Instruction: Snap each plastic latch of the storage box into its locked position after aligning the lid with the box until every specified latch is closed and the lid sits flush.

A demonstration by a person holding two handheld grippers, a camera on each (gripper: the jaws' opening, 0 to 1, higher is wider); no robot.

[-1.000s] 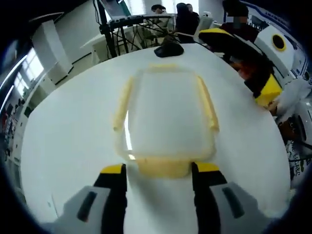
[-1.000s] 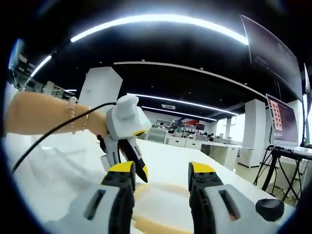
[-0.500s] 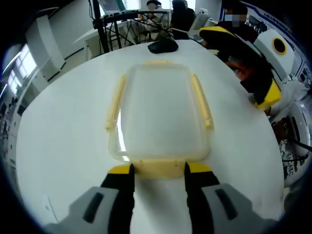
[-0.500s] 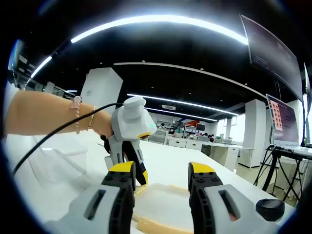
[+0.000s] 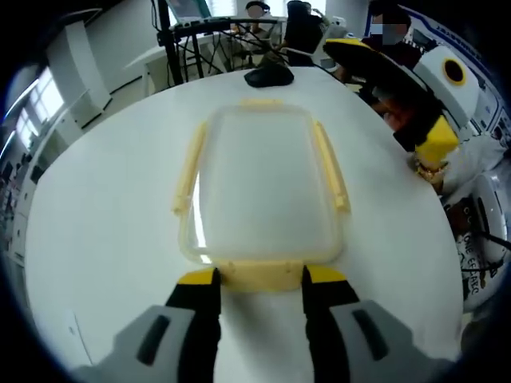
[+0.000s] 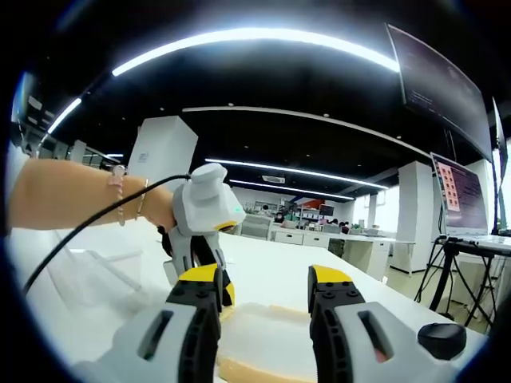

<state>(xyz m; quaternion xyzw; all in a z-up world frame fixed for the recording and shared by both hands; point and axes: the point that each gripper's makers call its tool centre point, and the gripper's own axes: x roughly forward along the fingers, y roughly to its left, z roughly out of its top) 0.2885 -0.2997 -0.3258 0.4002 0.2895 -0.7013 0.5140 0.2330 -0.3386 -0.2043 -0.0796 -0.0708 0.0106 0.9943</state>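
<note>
The left gripper (image 5: 259, 279) bracketed the near latch (image 5: 263, 274), jaws parted; the right gripper (image 6: 264, 289) stood unclenched; the storage box (image 5: 263, 187) looked light, slippery.

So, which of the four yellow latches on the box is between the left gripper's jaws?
The short end latch nearest the left gripper. The two long side latches and the far end latch lie away from the jaws.

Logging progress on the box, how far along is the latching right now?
Done: the clear plastic lid lies on the box on the round white table. In hand: the left gripper, jaws open, straddles the near yellow end latch. Left: the long yellow side latches look splayed outward, apparently unlocked; the far end latch is too small to judge.
</note>
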